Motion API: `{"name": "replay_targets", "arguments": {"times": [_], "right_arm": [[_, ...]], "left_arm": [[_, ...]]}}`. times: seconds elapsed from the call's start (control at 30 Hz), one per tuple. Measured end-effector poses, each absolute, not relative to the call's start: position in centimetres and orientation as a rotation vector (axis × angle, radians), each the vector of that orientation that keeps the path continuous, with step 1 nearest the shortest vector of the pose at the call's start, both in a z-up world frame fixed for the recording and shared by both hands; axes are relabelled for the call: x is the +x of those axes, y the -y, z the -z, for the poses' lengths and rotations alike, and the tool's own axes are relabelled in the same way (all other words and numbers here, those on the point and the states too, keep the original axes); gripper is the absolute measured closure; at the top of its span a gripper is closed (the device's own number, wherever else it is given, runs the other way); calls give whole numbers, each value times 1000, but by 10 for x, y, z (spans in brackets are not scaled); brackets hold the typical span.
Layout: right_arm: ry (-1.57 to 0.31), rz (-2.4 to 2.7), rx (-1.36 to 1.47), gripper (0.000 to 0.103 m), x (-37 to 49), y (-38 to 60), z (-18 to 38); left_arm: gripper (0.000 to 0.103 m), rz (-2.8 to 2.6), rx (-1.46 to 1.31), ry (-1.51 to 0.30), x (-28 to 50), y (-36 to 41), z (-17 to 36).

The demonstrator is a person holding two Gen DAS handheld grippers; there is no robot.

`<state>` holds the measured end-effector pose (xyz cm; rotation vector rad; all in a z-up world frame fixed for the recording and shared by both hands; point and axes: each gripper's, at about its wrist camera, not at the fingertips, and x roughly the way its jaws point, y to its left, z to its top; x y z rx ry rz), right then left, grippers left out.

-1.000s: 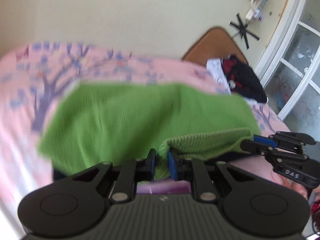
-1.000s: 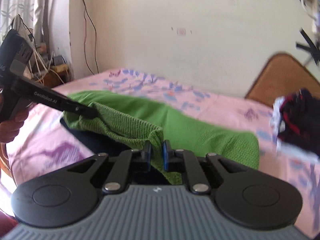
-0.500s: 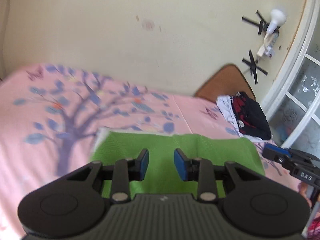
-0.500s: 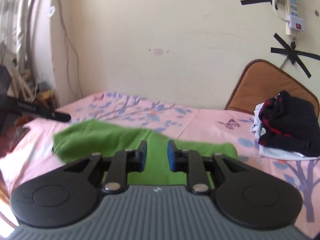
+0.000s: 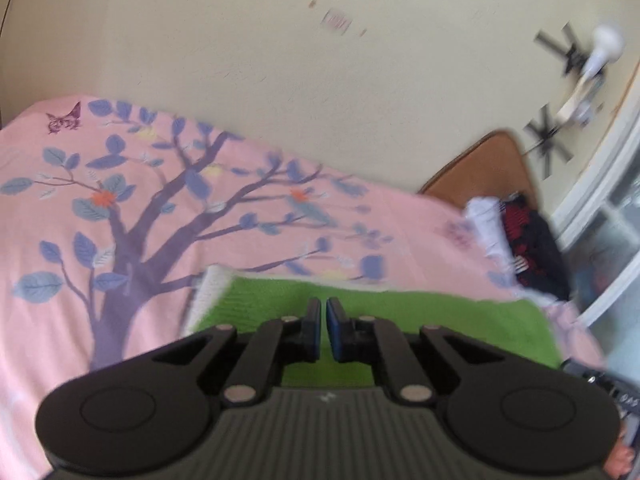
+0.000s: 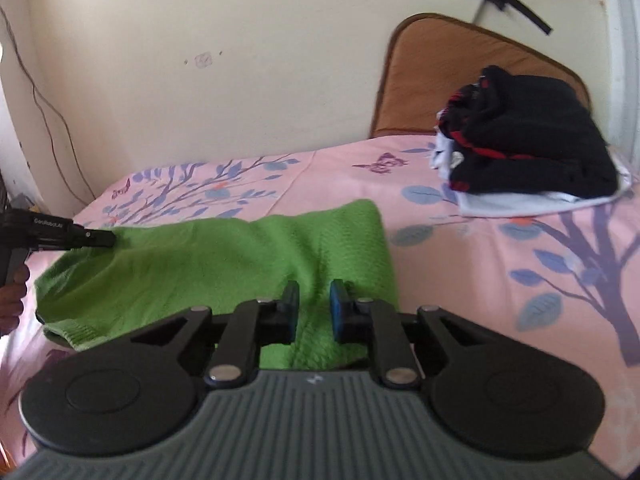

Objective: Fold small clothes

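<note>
Resting folded on the bed (image 6: 500,280), the green top (image 6: 224,256) needed another fold; left gripper (image 5: 323,330) fingers were nearly together on nothing, right gripper (image 6: 315,312) fingers apart.

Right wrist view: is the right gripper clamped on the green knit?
No: the right gripper is open, with the green knit lying flat in the gap on the bedsheet.

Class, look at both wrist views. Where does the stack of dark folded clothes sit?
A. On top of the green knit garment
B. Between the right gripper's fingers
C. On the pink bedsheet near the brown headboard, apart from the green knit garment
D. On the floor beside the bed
C: the stack of dark folded clothes rests on the pink bedsheet by the brown headboard, with bare sheet between it and the green knit garment.
</note>
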<state>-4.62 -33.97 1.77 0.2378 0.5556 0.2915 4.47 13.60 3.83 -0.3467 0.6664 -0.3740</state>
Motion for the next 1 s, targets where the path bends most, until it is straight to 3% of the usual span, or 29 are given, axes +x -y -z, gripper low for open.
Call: {"name": "replay_targets", "arguments": {"times": [0.07, 0.17, 0.3, 0.43, 0.47, 0.53, 0.83, 1.0], "right_arm": [[-545, -252, 334, 68, -58, 356, -18], [-571, -222, 465, 58, -52, 370, -9], [-695, -229, 611, 55, -36, 371, 13], [-702, -270, 649, 55, -30, 358, 18], [-706, -269, 648, 60, -28, 354, 19], [-757, -302, 698, 80, -19, 349, 21], [-600, -594, 438, 82, -15, 246, -91], [-647, -751, 220, 82, 0, 145, -97]], "left_arm": [[97, 466, -397, -649, 35, -122, -45], [97, 555, -367, -666, 33, -87, -46], [97, 613, -379, -748, 44, -55, -26], [97, 563, -354, -798, 50, -45, 6], [97, 568, -361, -789, 48, -48, 8], [97, 553, -391, -806, 49, -50, 8], [98, 541, -364, -770, 31, -55, 1], [94, 503, -435, -651, -49, -139, -12]]}}
